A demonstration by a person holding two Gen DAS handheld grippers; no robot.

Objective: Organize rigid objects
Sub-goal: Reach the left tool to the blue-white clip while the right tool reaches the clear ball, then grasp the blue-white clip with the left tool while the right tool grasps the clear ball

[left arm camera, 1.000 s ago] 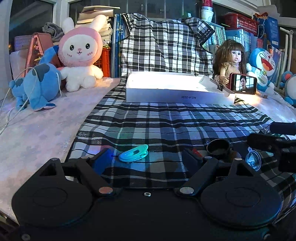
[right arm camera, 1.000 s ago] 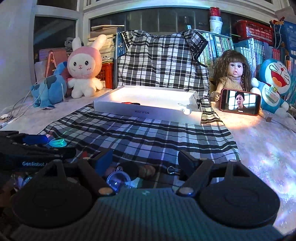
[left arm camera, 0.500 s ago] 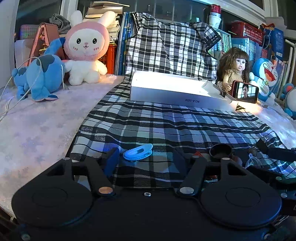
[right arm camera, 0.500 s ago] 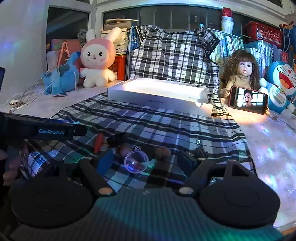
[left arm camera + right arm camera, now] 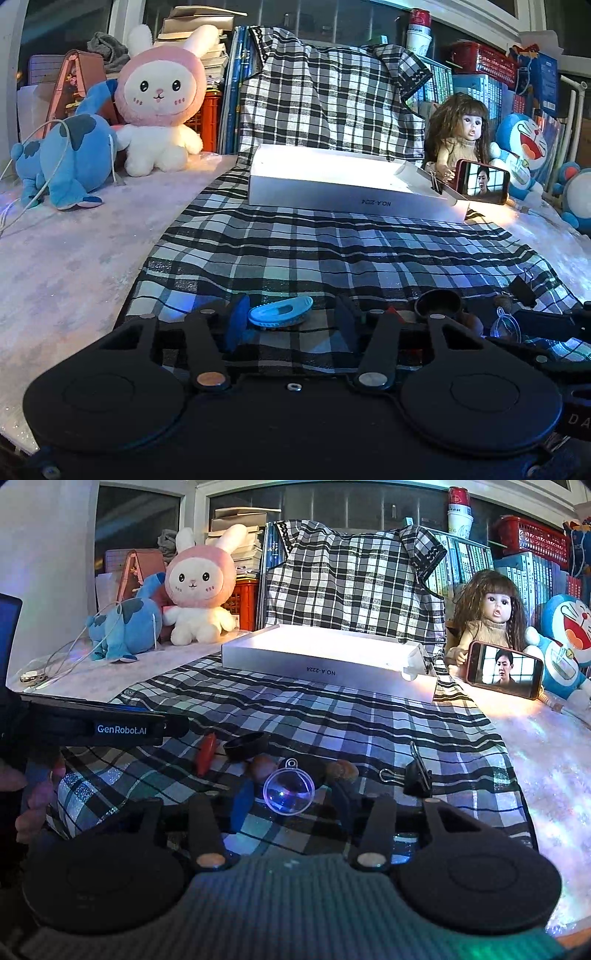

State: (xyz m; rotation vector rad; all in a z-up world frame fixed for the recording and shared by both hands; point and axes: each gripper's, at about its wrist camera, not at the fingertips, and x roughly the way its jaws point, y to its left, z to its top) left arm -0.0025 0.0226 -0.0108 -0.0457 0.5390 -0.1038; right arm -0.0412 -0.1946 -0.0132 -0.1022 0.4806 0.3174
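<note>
A blue clip (image 5: 280, 313) lies on the plaid cloth (image 5: 332, 254) between the fingers of my open left gripper (image 5: 291, 321), close to the left finger. My right gripper (image 5: 291, 801) is open around a clear plastic ball (image 5: 289, 792) on the cloth. Near the ball lie a black ring (image 5: 245, 746), a red piece (image 5: 205, 756), two brown nuts (image 5: 263, 766) and a black binder clip (image 5: 417, 773). The white box (image 5: 351, 184) stands open at the back, also in the right wrist view (image 5: 325, 661).
Plush rabbit (image 5: 162, 99), blue plush (image 5: 70, 158), doll (image 5: 461, 136) and a phone (image 5: 482, 181) ring the table's back. The left gripper's body (image 5: 92, 727) reaches in at the left of the right wrist view. Books and baskets stand behind.
Both grippers have moved back and up a little. The clear ball now sits farther forward between the right fingers. The blue clip stays between the left fingers.
</note>
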